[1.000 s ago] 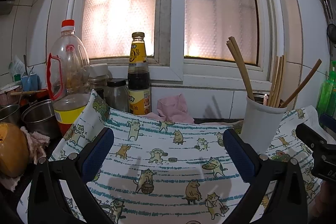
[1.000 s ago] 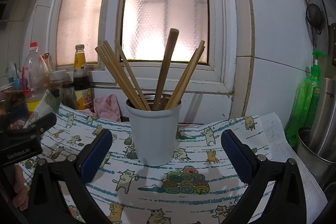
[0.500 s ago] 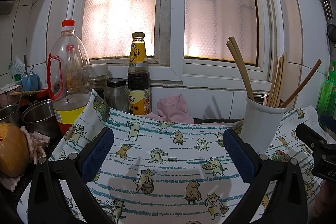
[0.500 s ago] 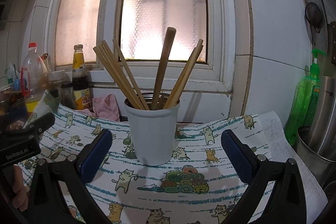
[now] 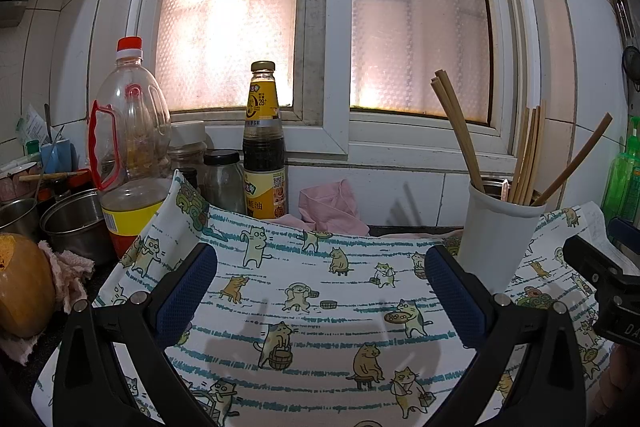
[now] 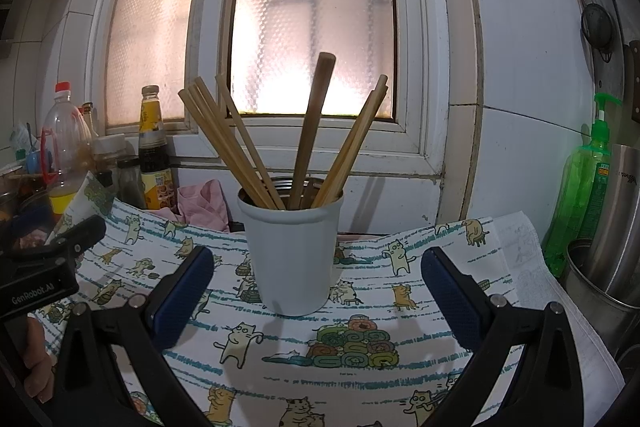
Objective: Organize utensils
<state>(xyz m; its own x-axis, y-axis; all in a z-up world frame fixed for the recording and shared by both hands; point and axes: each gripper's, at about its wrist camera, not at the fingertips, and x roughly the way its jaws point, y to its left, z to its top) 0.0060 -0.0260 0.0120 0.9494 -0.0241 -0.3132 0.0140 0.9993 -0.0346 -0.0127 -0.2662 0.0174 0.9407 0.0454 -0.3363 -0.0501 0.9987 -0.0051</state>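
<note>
A white cup [image 6: 291,251] stands upright on a cat-print cloth [image 6: 360,343], holding several wooden chopsticks [image 6: 224,143] and a thicker wooden handle [image 6: 312,123]. My right gripper [image 6: 316,291] is open with nothing between its fingers, just short of the cup. In the left wrist view the same cup [image 5: 496,243] stands at the right, past the right finger. My left gripper [image 5: 320,291] is open over bare cloth [image 5: 312,307], holding nothing. The other gripper's body [image 5: 604,287] shows at the right edge.
Along the window sill stand an oil bottle [image 5: 128,147], a dark sauce bottle [image 5: 264,147], jars [image 5: 224,179] and a pink rag [image 5: 332,203]. Steel pots [image 5: 76,223] sit at the left. A green soap bottle [image 6: 580,187] and a steel container [image 6: 608,251] stand at the right.
The right wrist view has drawn slightly back from the cup and tipped a little. The left gripper has stayed in place. Both remain open.
</note>
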